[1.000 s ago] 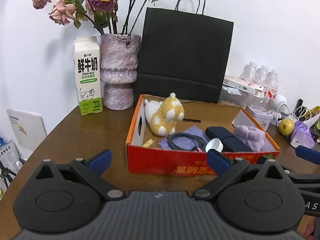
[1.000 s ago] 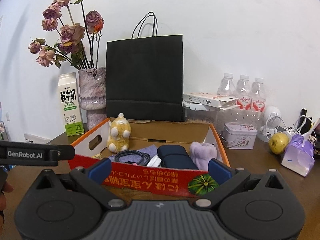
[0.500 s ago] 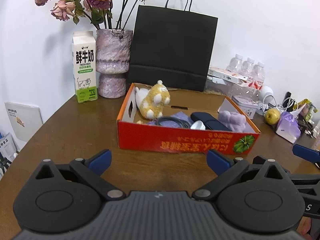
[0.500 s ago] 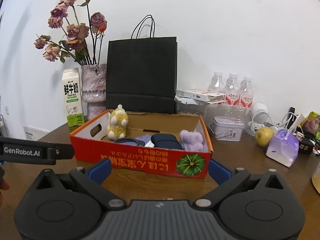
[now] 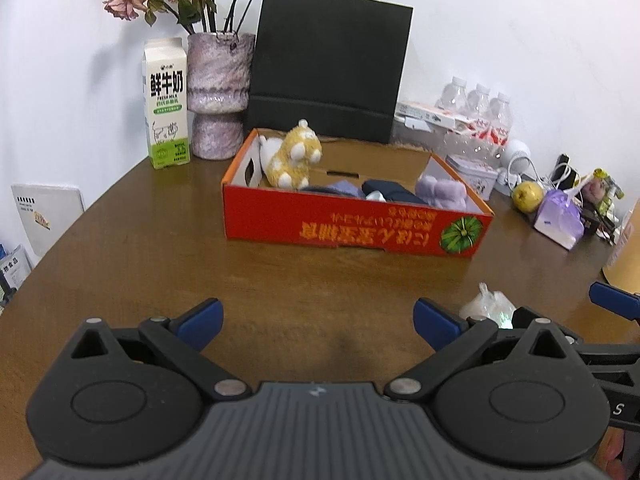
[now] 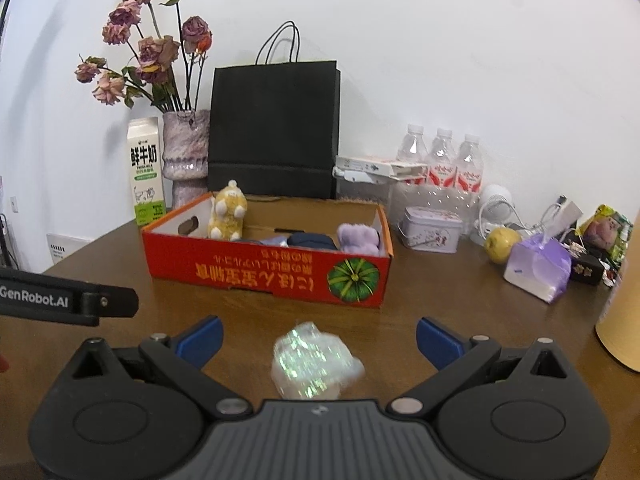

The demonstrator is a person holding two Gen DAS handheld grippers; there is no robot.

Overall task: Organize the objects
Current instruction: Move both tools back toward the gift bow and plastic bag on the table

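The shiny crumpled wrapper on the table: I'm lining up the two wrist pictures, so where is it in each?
Left wrist: the shiny crumpled wrapper sits low right, just beyond the right fingertip, partly hidden.
Right wrist: it lies bottom centre, between the open fingers.
Shared landmark: the red cardboard box, behind the wrapper in both.

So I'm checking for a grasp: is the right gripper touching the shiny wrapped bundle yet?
Apart. The right wrist view shows the right gripper open, its blue fingertips wide of the shiny wrapped bundle, with bare table between.

Likely home, wooden table (image 5: 140, 248), flower vase (image 5: 218, 92), milk carton (image 5: 166, 102)
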